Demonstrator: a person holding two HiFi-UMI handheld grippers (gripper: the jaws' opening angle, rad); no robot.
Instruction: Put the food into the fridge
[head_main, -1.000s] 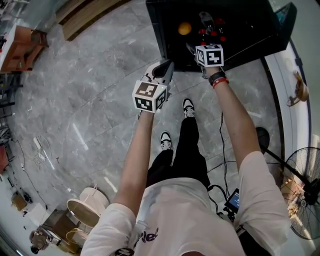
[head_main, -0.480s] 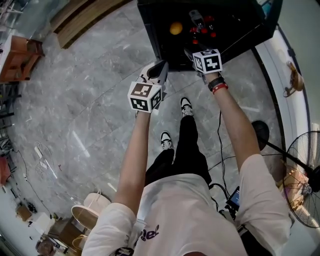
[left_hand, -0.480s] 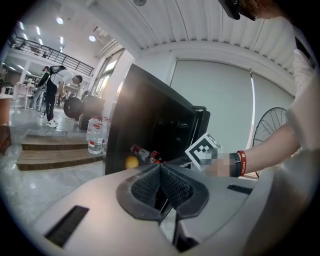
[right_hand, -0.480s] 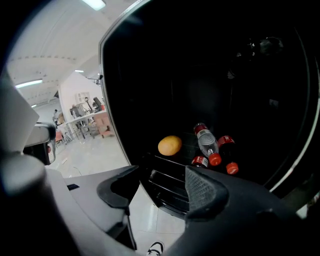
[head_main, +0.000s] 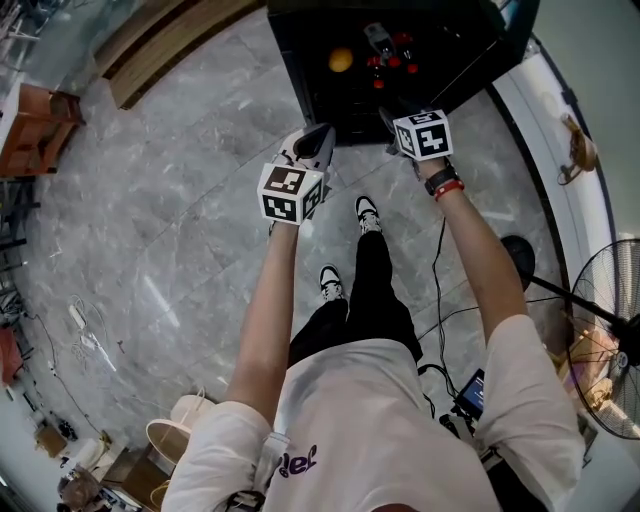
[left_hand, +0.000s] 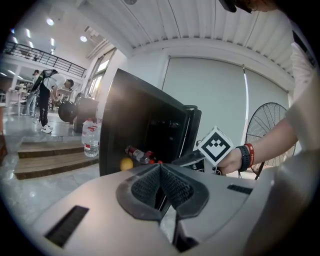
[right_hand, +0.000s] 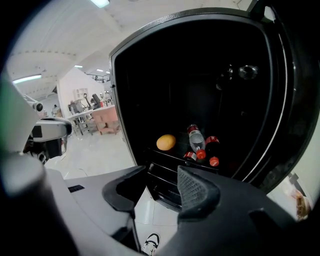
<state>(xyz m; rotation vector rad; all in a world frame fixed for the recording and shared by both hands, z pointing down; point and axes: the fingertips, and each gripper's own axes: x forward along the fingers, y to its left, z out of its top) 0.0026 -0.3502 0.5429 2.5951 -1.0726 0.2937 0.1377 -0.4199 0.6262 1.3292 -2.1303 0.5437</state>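
Note:
The black fridge (head_main: 330, 100) stands open on the floor in front of me. On its shelf lie an orange (head_main: 341, 60) (right_hand: 166, 142) and a few red-capped bottles (head_main: 385, 50) (right_hand: 198, 142). My right gripper (right_hand: 162, 187) (head_main: 392, 118) hovers just outside the fridge's front edge; its jaws are closing with nothing between them. My left gripper (left_hand: 160, 186) (head_main: 320, 140) is held to the left of the fridge opening, shut and empty. In the left gripper view the orange (left_hand: 126, 163) and the right gripper's marker cube (left_hand: 216, 146) show beyond the pads.
The fridge door (right_hand: 295, 100) stands swung open at the right. A floor fan (head_main: 605, 345) and a cable (head_main: 440, 290) lie to my right. Wooden steps (head_main: 160, 40) run at the back left, with water bottles (left_hand: 90, 140) on them. My shoes (head_main: 368, 212) stand near the fridge.
My right gripper has drawn back from the bottles on the fridge shelf toward me. The left gripper has hardly moved.

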